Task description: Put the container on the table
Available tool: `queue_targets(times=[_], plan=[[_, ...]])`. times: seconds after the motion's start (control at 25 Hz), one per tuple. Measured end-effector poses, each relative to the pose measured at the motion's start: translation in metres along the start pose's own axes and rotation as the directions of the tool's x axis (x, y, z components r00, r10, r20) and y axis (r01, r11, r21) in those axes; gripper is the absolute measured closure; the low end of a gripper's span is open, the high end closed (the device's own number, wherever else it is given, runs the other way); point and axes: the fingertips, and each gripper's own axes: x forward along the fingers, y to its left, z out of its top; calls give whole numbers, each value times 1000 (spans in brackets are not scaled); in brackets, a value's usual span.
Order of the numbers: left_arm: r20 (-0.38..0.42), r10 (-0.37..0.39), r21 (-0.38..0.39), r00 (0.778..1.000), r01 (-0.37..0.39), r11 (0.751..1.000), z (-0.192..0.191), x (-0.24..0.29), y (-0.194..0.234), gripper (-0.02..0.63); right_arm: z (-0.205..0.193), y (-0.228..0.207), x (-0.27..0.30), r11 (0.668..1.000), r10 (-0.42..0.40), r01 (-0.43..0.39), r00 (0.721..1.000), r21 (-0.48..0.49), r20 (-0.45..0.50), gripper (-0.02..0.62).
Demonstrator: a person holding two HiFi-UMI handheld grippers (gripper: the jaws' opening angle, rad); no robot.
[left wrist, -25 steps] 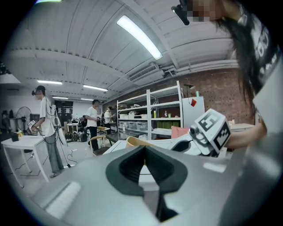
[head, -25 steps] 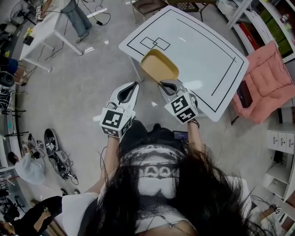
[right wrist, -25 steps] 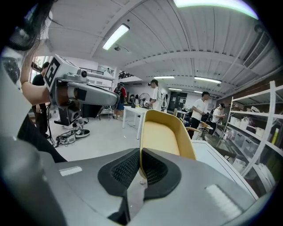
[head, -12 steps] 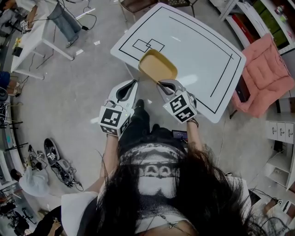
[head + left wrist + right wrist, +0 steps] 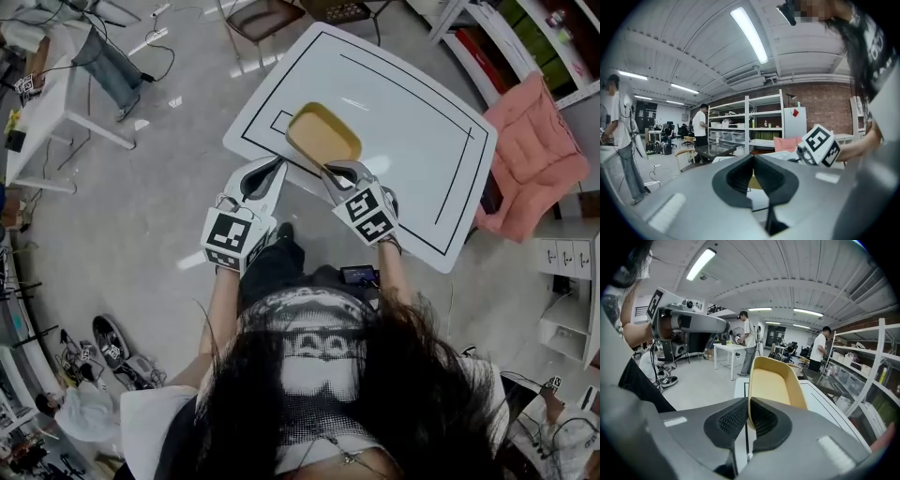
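Bright, even indoor light from ceiling tube lamps [image 5: 750, 33], soft glare patches on the white table [image 5: 412, 159], faint shadows, strong fisheye bending and dark corners at the edges, nearest foreground slightly blurred.

The white table [image 5: 412, 141] has lots of open room right of the yellow container [image 5: 323, 134]. A pink cushion [image 5: 532, 155] sits just beside the table's right edge.

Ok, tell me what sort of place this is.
Most likely a robotics lab or workshop: loaded open shelving racks, a white table marked out with black lines, and long strip lights overhead.
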Motion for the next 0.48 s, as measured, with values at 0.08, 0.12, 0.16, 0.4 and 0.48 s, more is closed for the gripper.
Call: queue_targets(times=[0.08, 0.12, 0.16, 0.4, 0.48], plan=[[6, -16, -6, 1000, 16, 1000, 2, 5, 18, 606, 6, -11, 19, 1000, -11, 11, 1000, 8, -20, 577], [7, -22, -9, 1000, 23, 1000, 2, 8, 27, 606, 8, -16, 29, 1000, -16, 17, 999, 8, -32, 577], [7, -28, -11, 1000, 28, 1000, 1, 10, 36, 606, 10, -21, 39, 1000, -22, 23, 999, 8, -46, 577], [6, -69, -9, 998, 69, 998, 0, 23, 78, 606, 21, -52, 96, 998, -32, 37, 993, 41, -112, 577], [9, -77, -10, 997, 77, 997, 0, 25, 91, 606, 24, -61, 116, 998, -33, 39, 992, 50, -124, 577]])
